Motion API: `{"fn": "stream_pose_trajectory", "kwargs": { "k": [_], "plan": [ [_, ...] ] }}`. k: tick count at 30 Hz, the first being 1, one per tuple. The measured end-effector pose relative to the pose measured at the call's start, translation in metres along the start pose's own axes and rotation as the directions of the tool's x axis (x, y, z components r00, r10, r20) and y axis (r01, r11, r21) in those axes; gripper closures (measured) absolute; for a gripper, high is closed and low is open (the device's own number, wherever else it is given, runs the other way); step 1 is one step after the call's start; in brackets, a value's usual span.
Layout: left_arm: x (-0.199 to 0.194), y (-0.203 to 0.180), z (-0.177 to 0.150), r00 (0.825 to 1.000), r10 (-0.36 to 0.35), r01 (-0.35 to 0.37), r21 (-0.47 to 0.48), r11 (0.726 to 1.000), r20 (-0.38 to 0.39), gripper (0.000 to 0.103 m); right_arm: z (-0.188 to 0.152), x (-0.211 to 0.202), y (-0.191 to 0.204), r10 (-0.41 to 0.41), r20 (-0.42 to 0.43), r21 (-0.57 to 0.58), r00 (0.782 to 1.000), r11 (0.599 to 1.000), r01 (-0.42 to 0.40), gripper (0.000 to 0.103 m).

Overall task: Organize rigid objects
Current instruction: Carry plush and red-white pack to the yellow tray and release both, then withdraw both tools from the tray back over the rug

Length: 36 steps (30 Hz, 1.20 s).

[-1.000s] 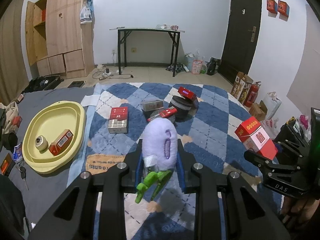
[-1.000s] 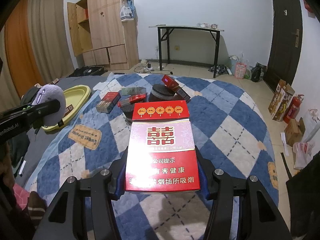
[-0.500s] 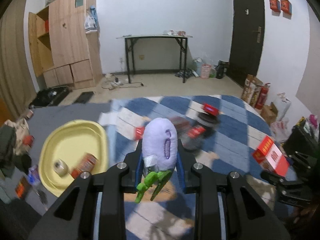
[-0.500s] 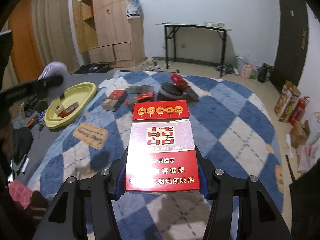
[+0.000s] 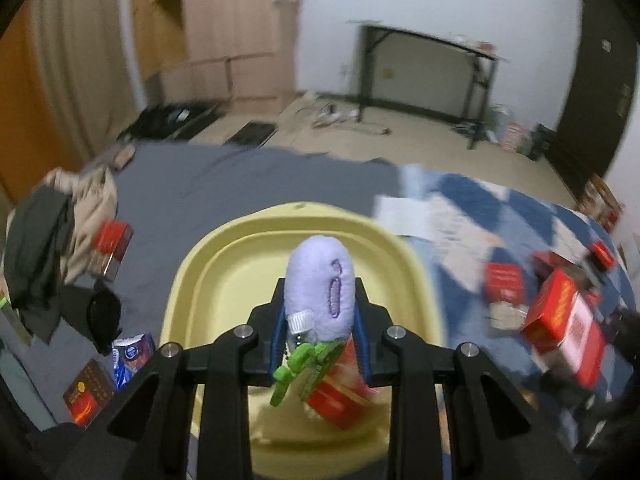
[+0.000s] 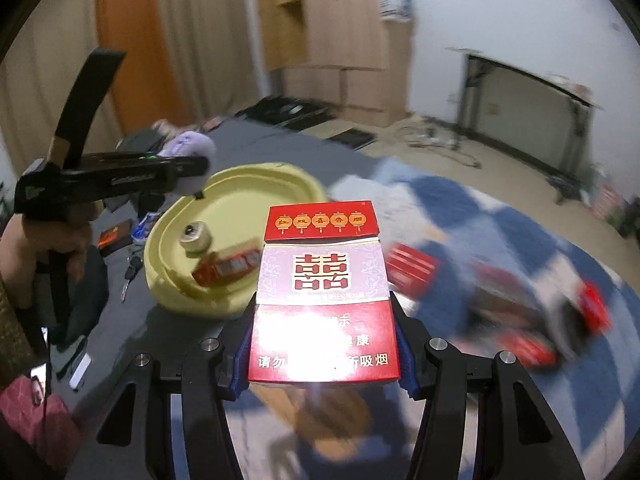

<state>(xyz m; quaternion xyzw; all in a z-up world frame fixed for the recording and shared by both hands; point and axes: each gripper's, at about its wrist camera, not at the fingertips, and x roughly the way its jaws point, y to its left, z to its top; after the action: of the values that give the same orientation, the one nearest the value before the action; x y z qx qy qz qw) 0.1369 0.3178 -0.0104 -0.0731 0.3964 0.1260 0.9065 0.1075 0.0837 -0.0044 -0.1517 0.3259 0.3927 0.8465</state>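
Left gripper (image 5: 320, 336) pinches a purple toy (image 5: 320, 284) above the yellow tray (image 5: 224, 248), right gripper (image 6: 323, 364) pinches a red box (image 6: 323, 300) nearby; lowering and releasing likely follow.

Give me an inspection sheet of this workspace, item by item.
Surface: blue-and-white checked rug beside a grey sheet.
Job's things: yellow tray holds a tape roll and a small red box; more red boxes on the rug, blurred.
Clutter: clothes, small packets left of the tray.
Grippers: left gripper shut on purple plush toy above the tray; right gripper shut on red cigarette carton.
Cables: wires on the floor near the black table.
Surroundings: wooden wardrobe, dark door.
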Motion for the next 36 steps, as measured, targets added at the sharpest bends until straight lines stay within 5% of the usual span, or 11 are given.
{"fn": "stream_pose_trajectory", "kwargs": {
  "k": [11,23,27,32,36],
  "plan": [
    [0.099,0.053,-0.006,0.989,0.005,-0.018,-0.093,0.996,-0.146,0.073,0.07,0.147,0.037,0.032,-0.184,-0.117,0.982,0.992,-0.054,0.048],
    [0.111,0.066,-0.009,0.986,-0.033,0.007,-0.164,0.986,-0.16,0.066,0.092,0.227,0.057,0.006,-0.276,-0.157,0.961,0.986,-0.051,0.045],
    [0.092,0.064,-0.009,0.991,-0.006,-0.017,-0.162,0.987,-0.137,0.024,0.093,0.202,0.058,0.039,-0.203,-0.141,0.978,0.988,-0.069,0.01],
    [0.04,0.046,-0.001,0.998,0.032,-0.039,-0.131,0.991,-0.054,0.009,0.083,0.125,0.048,0.046,-0.068,-0.079,0.997,0.996,-0.051,0.003],
    [-0.016,0.001,0.002,0.999,-0.033,0.033,-0.109,0.993,0.001,0.001,0.052,0.038,0.02,-0.023,0.054,0.044,0.998,0.999,0.02,0.0]
  ]
}}
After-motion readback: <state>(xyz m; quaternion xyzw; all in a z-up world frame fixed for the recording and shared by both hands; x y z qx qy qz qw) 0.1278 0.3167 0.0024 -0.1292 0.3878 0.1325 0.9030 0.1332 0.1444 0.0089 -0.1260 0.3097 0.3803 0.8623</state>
